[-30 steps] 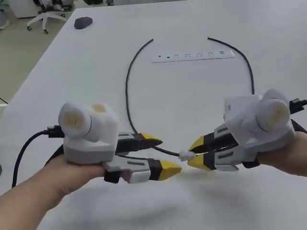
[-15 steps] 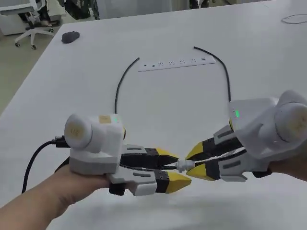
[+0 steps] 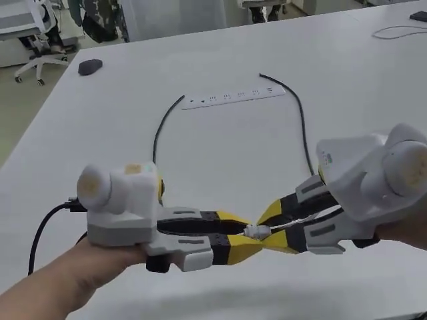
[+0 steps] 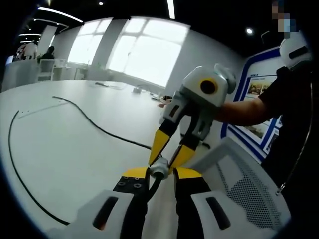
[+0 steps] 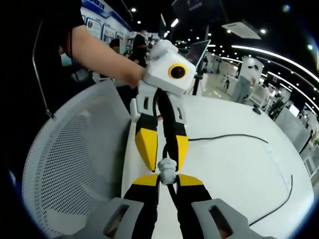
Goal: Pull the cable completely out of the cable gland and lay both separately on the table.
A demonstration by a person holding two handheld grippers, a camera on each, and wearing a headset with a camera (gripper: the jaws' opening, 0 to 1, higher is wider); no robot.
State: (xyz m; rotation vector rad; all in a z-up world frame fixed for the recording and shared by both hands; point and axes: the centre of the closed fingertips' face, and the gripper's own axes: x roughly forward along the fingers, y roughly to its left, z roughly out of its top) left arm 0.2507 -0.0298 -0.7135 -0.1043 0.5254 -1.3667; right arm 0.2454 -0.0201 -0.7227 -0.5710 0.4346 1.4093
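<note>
The small white cable gland [image 3: 255,232] hangs above the white table [image 3: 227,160], between two grippers that meet tip to tip. My right gripper [image 3: 265,231] comes in from the right and is shut on the gland. From the left, my left gripper [image 3: 245,233] is shut on the black cable [image 3: 156,137] right beside the gland. The cable's two ends loop away over the table. In the left gripper view the gland [image 4: 159,168] sits at my left gripper [image 4: 160,174], with the cable running down between its jaws. In the right gripper view the gland [image 5: 168,169] sits at my right gripper [image 5: 169,179].
A white power strip [image 3: 230,97] lies at the back between the cable ends. A dark mouse [image 3: 89,66] rests at the far left corner. A white mesh chair [image 5: 70,159] stands beside the table's near edge.
My left gripper has moved right up to the gland and its jaws have shut on the cable. Both grippers have risen a little. The head camera has tilted up.
</note>
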